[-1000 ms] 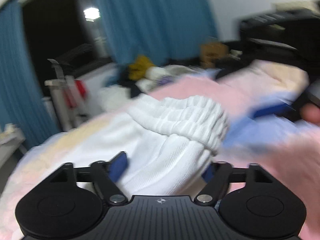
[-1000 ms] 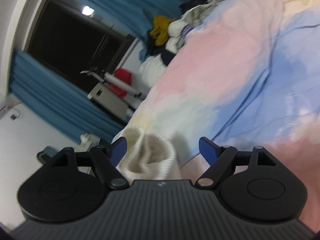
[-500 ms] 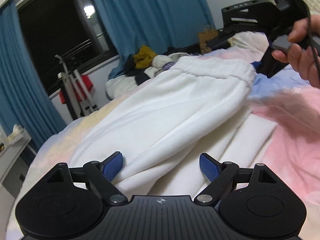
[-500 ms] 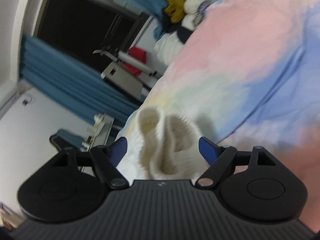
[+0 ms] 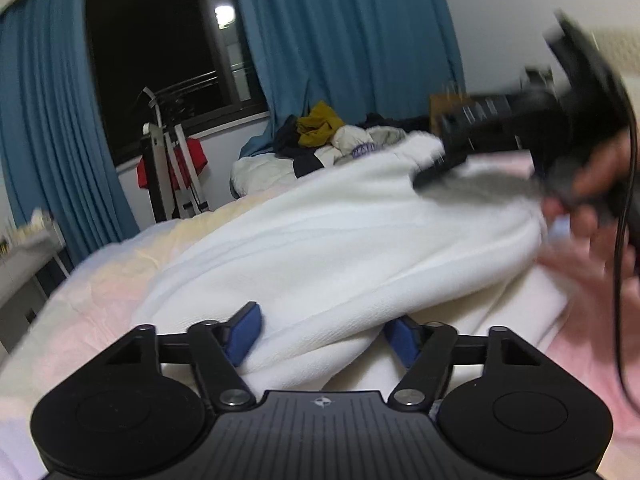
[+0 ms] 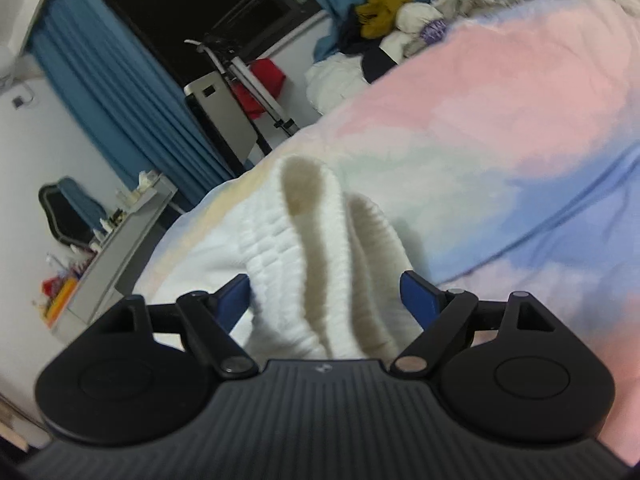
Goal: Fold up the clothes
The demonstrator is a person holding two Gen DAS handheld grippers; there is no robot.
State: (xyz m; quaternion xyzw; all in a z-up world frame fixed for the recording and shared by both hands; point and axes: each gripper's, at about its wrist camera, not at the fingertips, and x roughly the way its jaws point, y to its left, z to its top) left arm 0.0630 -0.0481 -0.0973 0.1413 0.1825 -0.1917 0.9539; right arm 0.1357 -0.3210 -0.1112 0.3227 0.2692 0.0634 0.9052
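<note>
White ribbed-waistband trousers (image 5: 340, 240), doubled over

A home bedroom at night: a bed (image 6: 500, 92) under pastel bedding, blue curtains (image 5: 344, 32) at 12 o'clock, and piled clothes (image 5: 324, 136) near the dark window (image 5: 160, 60).

Free room and obstacles. Between the left tongs (image 5: 322, 334), white garment (image 5: 340, 240) fills the gap, leaving no open passage there. To their right, the right tongs' black body and the hand (image 5: 592, 216) holding it, both blurred, lie over the garment's far end and block that side. Ahead of the right tongs (image 6: 326, 298), past the bunched ribbed waistband (image 6: 320, 248) between their fingers, the pastel bedcover (image 6: 500, 128) lies bare up to the clothes pile (image 6: 400, 16) at the bed's far end.
</note>
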